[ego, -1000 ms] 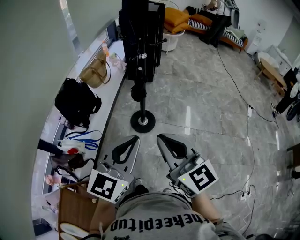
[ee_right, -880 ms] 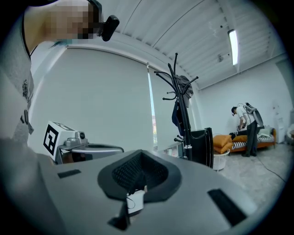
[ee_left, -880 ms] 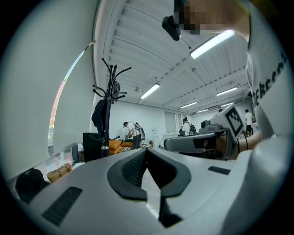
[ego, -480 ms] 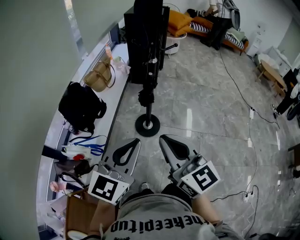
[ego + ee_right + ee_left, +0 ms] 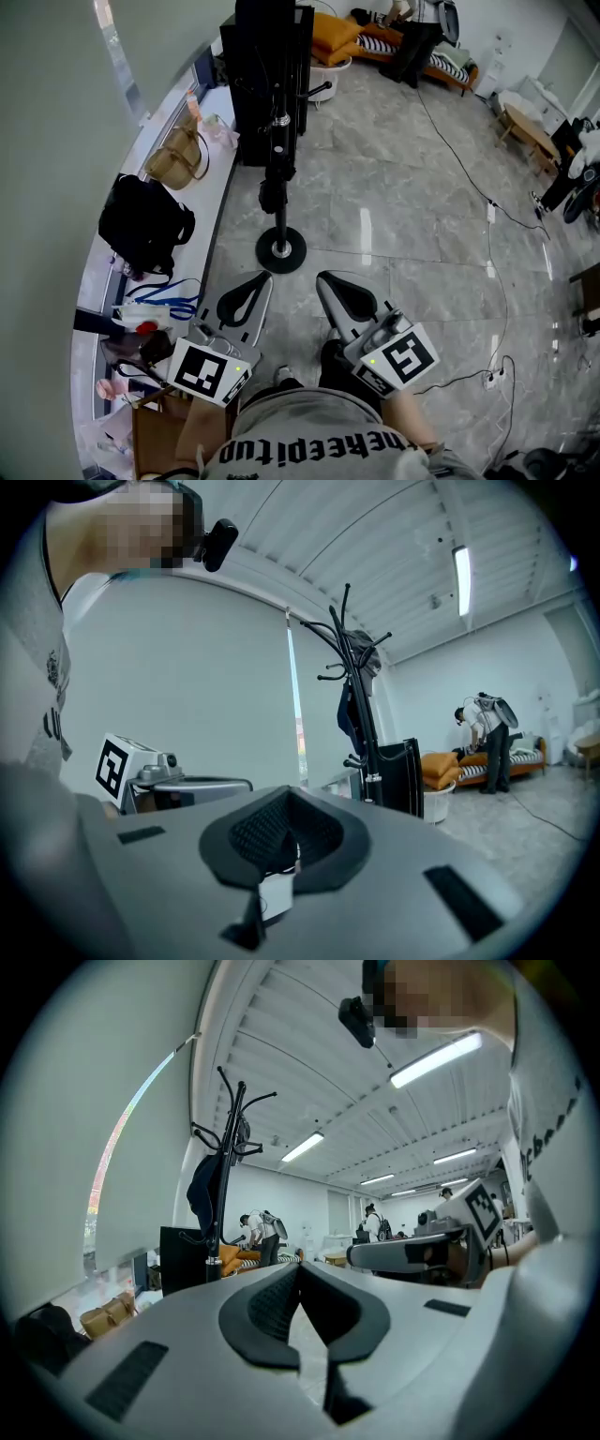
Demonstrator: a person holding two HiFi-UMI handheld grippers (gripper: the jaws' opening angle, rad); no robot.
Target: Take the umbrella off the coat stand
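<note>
**Dark blue umbrella [image 5: 202,1194] on the coat stand [image 5: 280,249]; both claws short of it**

Obs., left to right:
- Left of the coat stand: white surface [image 5: 211,202] carrying a tan bag [image 5: 178,155] and a black bag [image 5: 145,225], close beside the stand's round base.
- Left claw [image 5: 265,276]: on the near side of the stand's base and apart from it. Jaws pressed together, nothing between them.
- Umbrella: hangs folded among the hooks high on the stand's pole, well above both claws. In the head view I cannot separate it from the black panel [image 5: 267,66] behind the stand.
- Right claw [image 5: 322,276]: also on the near side of the stand. Jaws together, empty.
- Right of the stand: a cable [image 5: 487,211] on the floor, well apart.

Risks (judgement):
1. Claws arriving closed would only butt the fabric and set it swinging, so they need to open first.
2. Pulling the umbrella outward instead of lifting it clear of its hook could tip the single-base stand towards the bags.
3. A pinch on loose fabric alone may slip.
4. A strap or handle could snag on a neighbouring hook.
</note>
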